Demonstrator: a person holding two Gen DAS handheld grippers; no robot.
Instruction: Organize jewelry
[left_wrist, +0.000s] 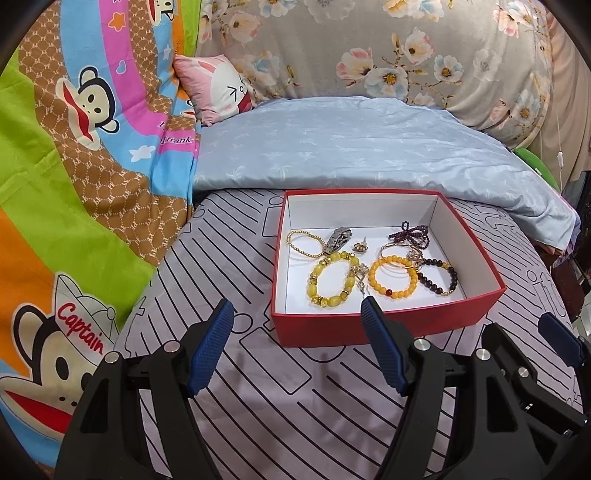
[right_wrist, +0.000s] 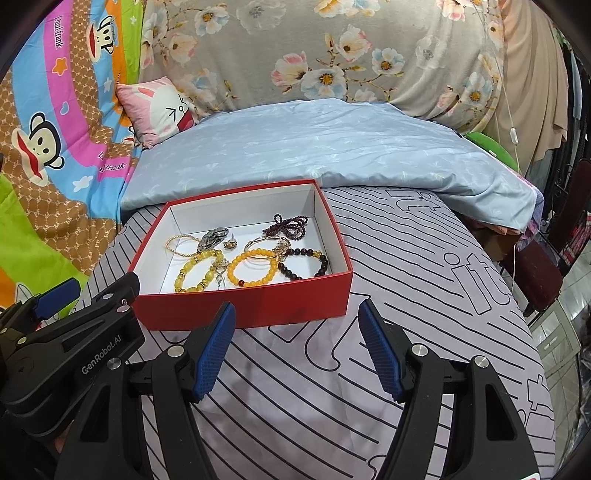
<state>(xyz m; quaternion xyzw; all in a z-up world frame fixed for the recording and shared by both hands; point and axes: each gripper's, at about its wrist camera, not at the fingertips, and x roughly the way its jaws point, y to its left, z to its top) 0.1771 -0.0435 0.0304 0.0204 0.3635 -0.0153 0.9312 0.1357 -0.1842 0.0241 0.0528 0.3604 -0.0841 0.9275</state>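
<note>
A red box (left_wrist: 388, 326) (right_wrist: 258, 304) with a white inside rests on the striped bed sheet. In it lie a yellow bead bracelet (left_wrist: 334, 278) (right_wrist: 197, 275), an orange bead bracelet (left_wrist: 393, 277) (right_wrist: 255, 267), a dark bead bracelet (left_wrist: 439, 277) (right_wrist: 306, 264), a thin gold bead bracelet (left_wrist: 304, 242) (right_wrist: 181, 243), a purple bead string (left_wrist: 413, 232) (right_wrist: 290, 225), a silver clip (left_wrist: 338, 238) and small gold pieces. My left gripper (left_wrist: 297, 328) hovers open in front of the box's near wall. To its right, my right gripper (right_wrist: 297, 332) is also open and holds nothing.
A folded light-blue quilt (left_wrist: 351, 151) lies behind the box. A cartoon monkey blanket (left_wrist: 74, 166) rises at the left, with a small pink rabbit pillow (left_wrist: 218, 88) and a floral duvet (left_wrist: 388, 48) at the back. The bed's edge drops off at the right (right_wrist: 535, 332).
</note>
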